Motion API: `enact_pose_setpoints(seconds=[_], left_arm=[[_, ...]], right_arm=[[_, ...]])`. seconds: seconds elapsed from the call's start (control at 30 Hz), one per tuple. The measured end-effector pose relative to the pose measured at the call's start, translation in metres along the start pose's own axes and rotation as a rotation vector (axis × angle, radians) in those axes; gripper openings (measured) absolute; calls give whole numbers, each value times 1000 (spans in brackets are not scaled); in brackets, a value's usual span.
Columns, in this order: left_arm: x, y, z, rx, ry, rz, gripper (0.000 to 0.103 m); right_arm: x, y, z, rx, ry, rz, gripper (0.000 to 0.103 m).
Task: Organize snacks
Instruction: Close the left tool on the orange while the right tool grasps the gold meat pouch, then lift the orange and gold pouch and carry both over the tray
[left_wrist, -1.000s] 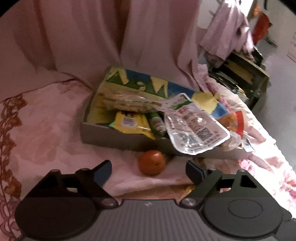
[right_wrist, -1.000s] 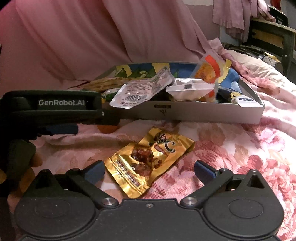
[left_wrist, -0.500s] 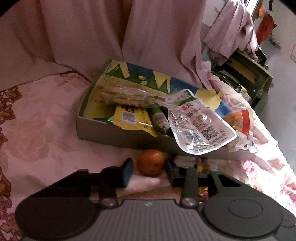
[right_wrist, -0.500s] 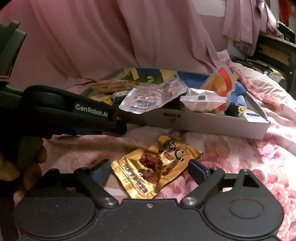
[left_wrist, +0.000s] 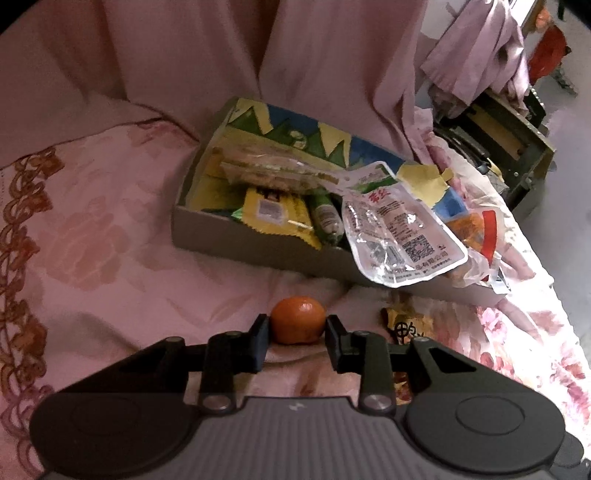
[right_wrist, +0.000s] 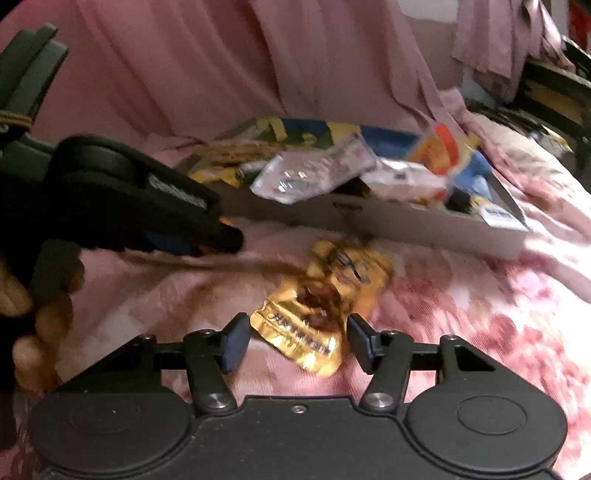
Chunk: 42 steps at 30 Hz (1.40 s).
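An orange mandarin (left_wrist: 298, 319) sits between the fingers of my left gripper (left_wrist: 296, 334), which is shut on it just above the pink floral bedspread. A gold snack packet (right_wrist: 325, 306) lies on the bedspread between the fingers of my right gripper (right_wrist: 295, 338), which have narrowed around its near end; the view is blurred. The packet also shows in the left wrist view (left_wrist: 408, 325). A shallow cardboard box (left_wrist: 258, 251) holds several snack packets, with a clear pouch (left_wrist: 399, 236) hanging over its near wall. The left gripper (right_wrist: 155, 206) shows at the left of the right wrist view.
Pink draped cloth hangs behind the box (right_wrist: 424, 229). A dark wooden piece of furniture (left_wrist: 517, 147) stands at the far right beyond the bed's edge. The bedspread (left_wrist: 92, 240) spreads left of the box.
My left gripper closed from wide open onto the mandarin. My right gripper moved forward and narrowed around the gold packet, which crumpled a little.
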<state>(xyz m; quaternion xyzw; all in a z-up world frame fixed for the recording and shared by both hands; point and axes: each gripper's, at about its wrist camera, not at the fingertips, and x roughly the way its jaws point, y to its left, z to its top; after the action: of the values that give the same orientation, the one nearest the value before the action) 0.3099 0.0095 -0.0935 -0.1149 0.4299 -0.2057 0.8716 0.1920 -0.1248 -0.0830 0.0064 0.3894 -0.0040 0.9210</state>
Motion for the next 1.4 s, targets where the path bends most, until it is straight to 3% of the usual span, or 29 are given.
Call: enact_pose_setpoints(seconds=[0.13, 0.27, 0.37, 0.53, 0.77, 1.2, 1.4], left_arm=[[-4, 0, 0, -3, 15, 18, 36], [-3, -1, 0, 1, 18, 27, 36], [-2, -1, 0, -2, 19, 28, 36], [0, -1, 2, 1, 21, 33, 36], [2, 0, 2, 4, 21, 39, 36], [3, -2, 3, 15, 23, 47, 36], [2, -2, 4, 9, 15, 53, 35]], right_arm=[[-6, -1, -5, 25, 22, -19, 61], [-5, -7, 1, 86, -34, 1, 83], [7, -9, 8, 105, -67, -2, 86], [29, -14, 10, 124, -46, -29, 85], [33, -12, 10, 109, -67, -54, 70], [20, -5, 8, 75, -92, -98, 52], [11, 5, 4, -23, -124, -111, 46]])
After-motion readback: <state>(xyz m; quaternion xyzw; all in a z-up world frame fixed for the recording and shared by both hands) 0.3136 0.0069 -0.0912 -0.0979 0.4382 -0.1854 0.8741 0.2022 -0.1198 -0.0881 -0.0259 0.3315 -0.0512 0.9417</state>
